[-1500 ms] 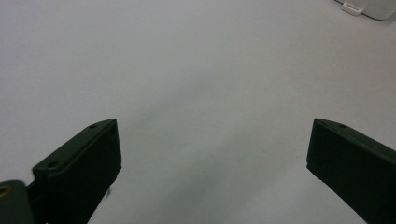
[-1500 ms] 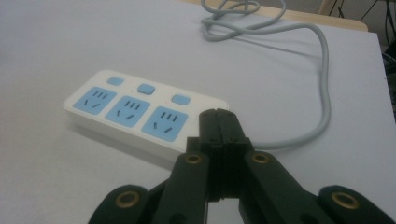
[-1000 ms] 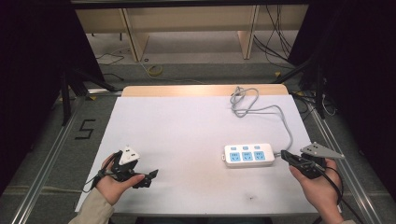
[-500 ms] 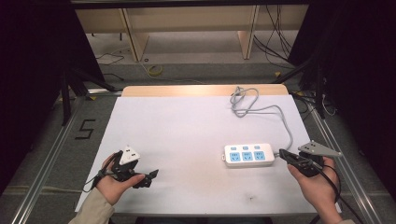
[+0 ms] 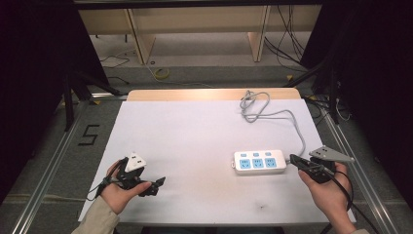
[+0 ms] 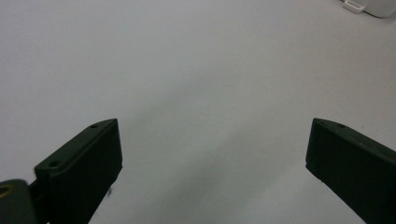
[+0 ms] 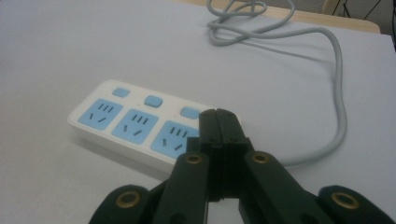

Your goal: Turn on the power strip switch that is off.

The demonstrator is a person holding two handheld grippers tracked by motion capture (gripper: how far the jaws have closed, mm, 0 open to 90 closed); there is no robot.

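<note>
A white power strip (image 5: 259, 162) with three blue sockets and three blue switches lies flat on the white table (image 5: 195, 136), right of centre. Its grey cable (image 5: 272, 114) leaves the right end and runs back to a loose coil near the far edge. My right gripper (image 5: 293, 159) is shut and empty, its tips just off the strip's right end; in the right gripper view the closed tips (image 7: 218, 114) sit over the strip (image 7: 135, 126) beside the nearest socket. My left gripper (image 5: 157, 185) rests at the front left, open and empty (image 6: 210, 154) over bare table.
The cable (image 7: 327, 70) curves along the right side of the table. A corner of the strip (image 6: 373, 5) shows at the top right of the left gripper view. Beyond the table's wooden far edge (image 5: 214, 94) lie the floor, loose wires and shelf legs.
</note>
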